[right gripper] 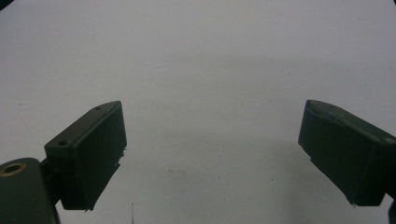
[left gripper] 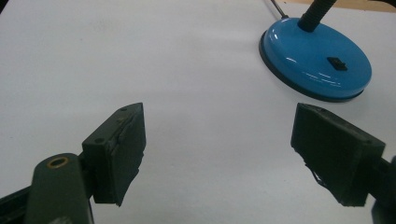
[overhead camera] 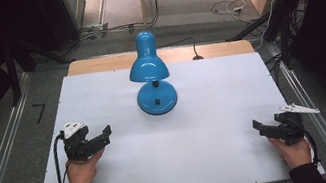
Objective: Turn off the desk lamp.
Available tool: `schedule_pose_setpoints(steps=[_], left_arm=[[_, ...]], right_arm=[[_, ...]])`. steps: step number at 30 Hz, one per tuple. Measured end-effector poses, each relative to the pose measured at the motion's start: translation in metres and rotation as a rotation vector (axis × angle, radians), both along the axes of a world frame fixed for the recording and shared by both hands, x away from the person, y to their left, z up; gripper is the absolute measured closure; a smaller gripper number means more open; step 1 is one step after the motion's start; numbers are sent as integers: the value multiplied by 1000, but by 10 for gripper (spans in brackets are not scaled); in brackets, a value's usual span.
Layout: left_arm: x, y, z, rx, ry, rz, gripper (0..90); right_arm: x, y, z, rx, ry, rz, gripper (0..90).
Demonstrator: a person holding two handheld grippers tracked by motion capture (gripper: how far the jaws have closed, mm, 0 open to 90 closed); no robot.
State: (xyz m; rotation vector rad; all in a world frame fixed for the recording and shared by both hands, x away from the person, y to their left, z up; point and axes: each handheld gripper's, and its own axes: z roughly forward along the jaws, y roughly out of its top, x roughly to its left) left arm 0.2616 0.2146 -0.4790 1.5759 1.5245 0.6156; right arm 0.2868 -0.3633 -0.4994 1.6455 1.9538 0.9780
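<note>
A blue desk lamp [overhead camera: 149, 68] stands at the middle back of the white table top [overhead camera: 205, 114], its shade bent down over its round base [overhead camera: 157, 97]. My left gripper [overhead camera: 104, 132] sits at the front left, held in a hand, open and empty, pointing right toward the lamp. In the left gripper view its jaws stand wide apart, and the lamp's base [left gripper: 313, 63] with a black switch [left gripper: 337, 63] lies ahead at the upper right. My right gripper [overhead camera: 257, 125] rests at the front right, open and empty; in the right gripper view bare white board [right gripper: 210, 70] lies between its jaws.
The lamp's black cord [overhead camera: 183, 44] runs off the table's back edge. Metal rails [overhead camera: 318, 120] flank the table on both sides, and cables lie on the grey floor [overhead camera: 197, 9] behind it. Dark curtains hang at left and right.
</note>
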Motion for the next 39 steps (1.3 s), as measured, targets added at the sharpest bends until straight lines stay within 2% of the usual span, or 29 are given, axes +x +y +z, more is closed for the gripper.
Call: schedule_pose_setpoints(steps=[12,39], left_arm=[[-8,2,-1,9,6,-3,186],[-26,11,-2,0,4,5,186]], right_arm=[[0,0,0,-1,-1,0,65],[0,0,0,-2,-2,0,64]])
